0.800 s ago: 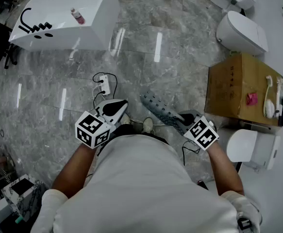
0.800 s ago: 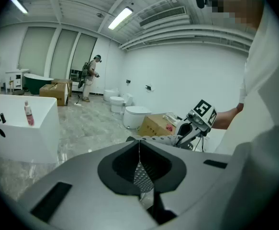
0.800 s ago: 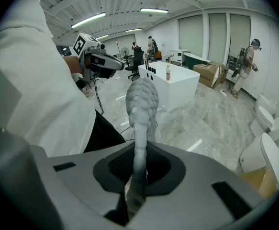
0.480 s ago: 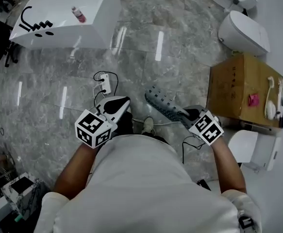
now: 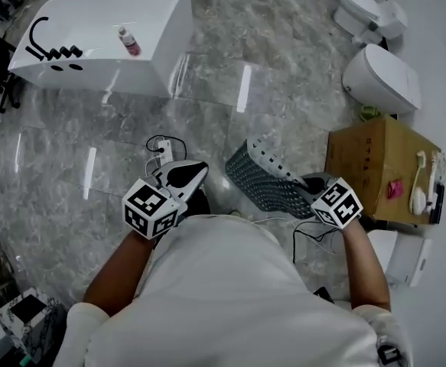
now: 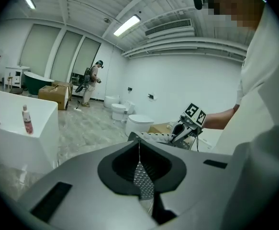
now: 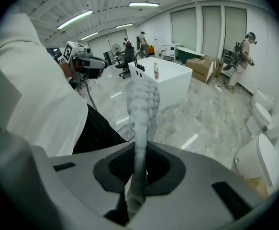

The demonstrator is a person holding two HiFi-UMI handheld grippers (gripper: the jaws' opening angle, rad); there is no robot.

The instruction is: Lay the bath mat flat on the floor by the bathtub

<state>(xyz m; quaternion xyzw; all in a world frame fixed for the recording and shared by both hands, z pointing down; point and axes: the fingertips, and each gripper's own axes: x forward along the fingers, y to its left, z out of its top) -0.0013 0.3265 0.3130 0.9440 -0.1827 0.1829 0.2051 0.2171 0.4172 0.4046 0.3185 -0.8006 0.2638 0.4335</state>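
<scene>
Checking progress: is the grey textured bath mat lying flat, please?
No, held up: the right gripper clamps the grey textured bath mat above the floor.

1. Cardboard box [image 5: 372,167]: faint dark print on the top face, too small to read.
2. Bottle [image 5: 128,40] on the bathtub [image 5: 85,14]: label illegible.
3. Marker cubes [image 5: 152,209]: black-and-white square patterns only (no letters or digits).
4. Finding: no text can be read anywhere in view.

Bottle [image 5: 128,40] on bathtub [image 5: 85,21], box [image 5: 368,167] beside toilet [image 5: 381,81]
</scene>
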